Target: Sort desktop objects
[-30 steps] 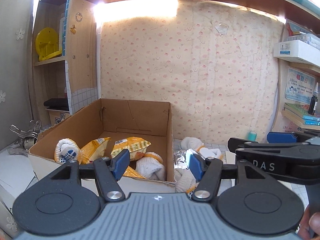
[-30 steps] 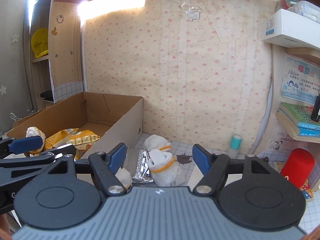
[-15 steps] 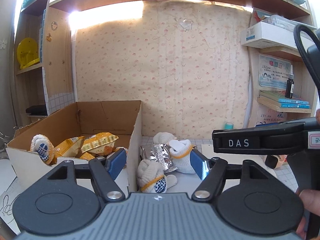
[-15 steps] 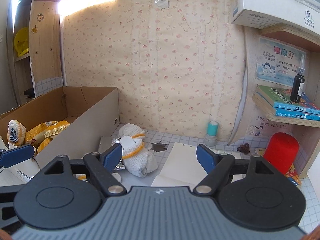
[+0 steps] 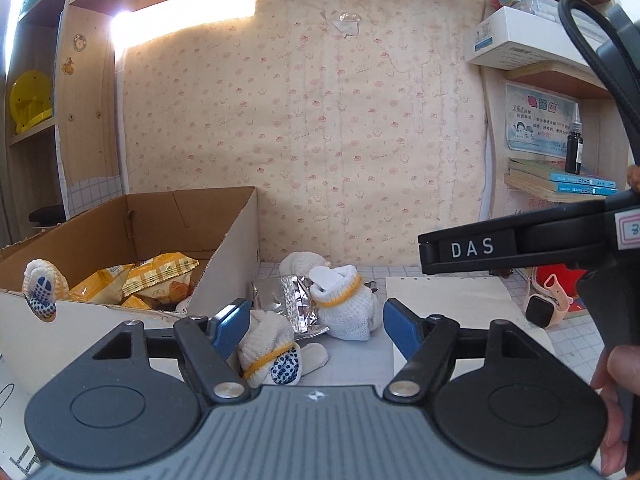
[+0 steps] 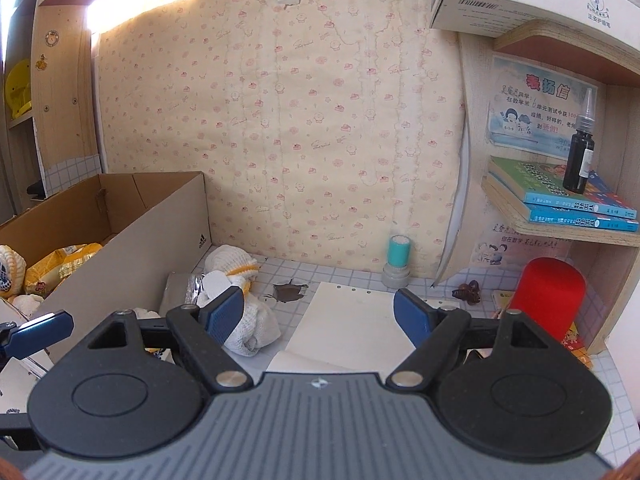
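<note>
Left wrist view: left gripper [image 5: 316,322] jaws wide apart, empty, lower centre over rolled glove [image 5: 270,356]. Judged step: approach; next, lower, close, move to cardboard box [image 5: 132,228]. Right gripper [image 6: 318,312] likewise spread, empty.

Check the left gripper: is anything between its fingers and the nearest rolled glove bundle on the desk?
Nothing visible. The left gripper is open and empty, and the rolled glove bundle lies just ahead by its left finger, beside the cardboard box.

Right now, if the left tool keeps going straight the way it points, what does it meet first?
Probably the rolled white glove with blue dots, low between the open left tool pads. Depth is unclear; nothing is held.
</note>
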